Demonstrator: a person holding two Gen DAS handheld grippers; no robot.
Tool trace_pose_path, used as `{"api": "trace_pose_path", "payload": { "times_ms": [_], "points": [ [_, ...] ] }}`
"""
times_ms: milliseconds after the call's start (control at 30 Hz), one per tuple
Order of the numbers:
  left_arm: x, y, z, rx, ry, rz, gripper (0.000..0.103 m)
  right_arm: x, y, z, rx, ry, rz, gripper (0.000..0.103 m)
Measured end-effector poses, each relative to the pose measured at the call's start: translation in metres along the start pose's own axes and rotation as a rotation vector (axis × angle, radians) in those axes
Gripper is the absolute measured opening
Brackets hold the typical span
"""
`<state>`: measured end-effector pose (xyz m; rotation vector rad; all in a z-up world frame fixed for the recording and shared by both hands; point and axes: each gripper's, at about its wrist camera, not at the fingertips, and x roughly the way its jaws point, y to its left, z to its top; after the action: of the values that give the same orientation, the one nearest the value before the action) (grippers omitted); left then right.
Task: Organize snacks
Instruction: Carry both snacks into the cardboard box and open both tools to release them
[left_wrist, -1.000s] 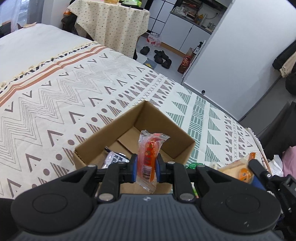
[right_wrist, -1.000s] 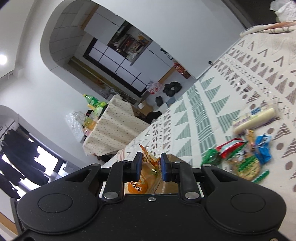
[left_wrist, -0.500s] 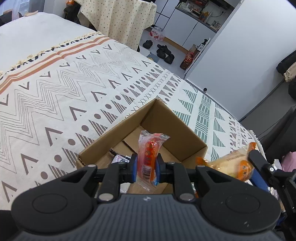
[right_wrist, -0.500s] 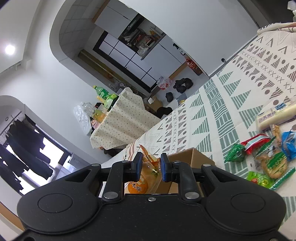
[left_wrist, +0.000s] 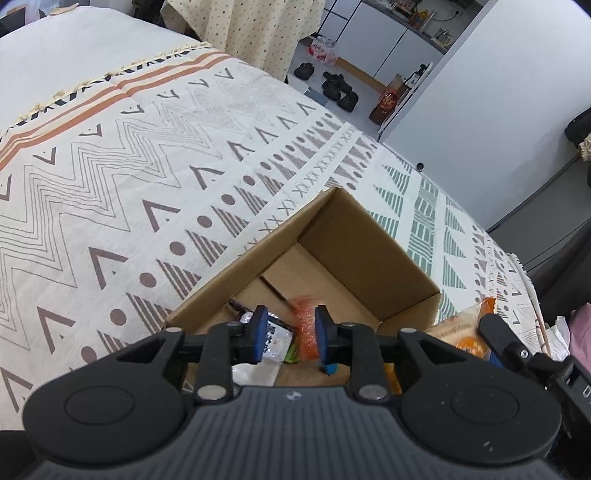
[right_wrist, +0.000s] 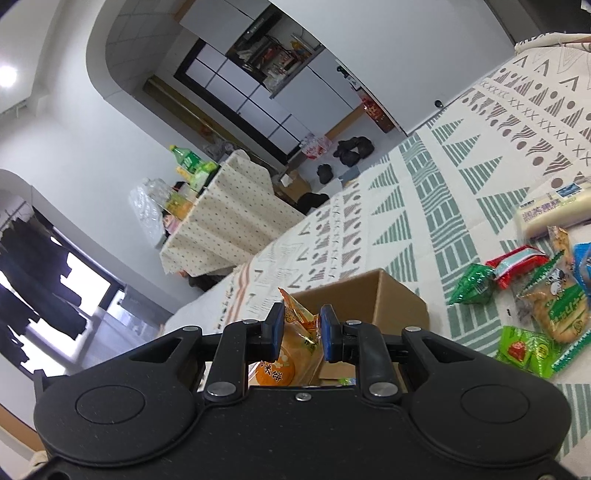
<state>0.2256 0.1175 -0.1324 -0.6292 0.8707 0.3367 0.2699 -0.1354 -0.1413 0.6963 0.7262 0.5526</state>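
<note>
An open cardboard box (left_wrist: 369, 240) sits on the patterned bedspread; it also shows in the right wrist view (right_wrist: 369, 299). My left gripper (left_wrist: 287, 334) is open over the box. The orange-red snack packet (left_wrist: 306, 325) lies loose in the box below its jaws, beside a silver and black packet (left_wrist: 275, 336). My right gripper (right_wrist: 302, 332) is shut on an orange cake packet (right_wrist: 295, 332) at the box's near edge; that packet also shows in the left wrist view (left_wrist: 465, 332).
Several loose snacks lie on the bedspread right of the box: a green packet (right_wrist: 474, 284), a red packet (right_wrist: 517, 262), a biscuit bag (right_wrist: 554, 306) and a long white packet (right_wrist: 550, 214). A cloth-covered table (right_wrist: 225, 229) stands beyond the bed.
My left gripper opened and dropped the orange-red packet into the box. The right gripper moved closer to the box with the cake packet still held.
</note>
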Motion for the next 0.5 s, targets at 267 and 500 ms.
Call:
{"api": "trace_pose_path", "payload": {
  "times_ms": [267, 500],
  "points": [
    [-0.013, 0.0, -0.004, 0.014, -0.015, 0.056, 0.062, 0.001, 0.006, -0.008, -0.023, 0.065, -0.016, 0.029],
    [-0.026, -0.009, -0.009, 0.031, -0.008, 0.092, 0.078, -0.024, 0.006, -0.003, -0.04, 0.034, -0.041, 0.056]
  ]
}}
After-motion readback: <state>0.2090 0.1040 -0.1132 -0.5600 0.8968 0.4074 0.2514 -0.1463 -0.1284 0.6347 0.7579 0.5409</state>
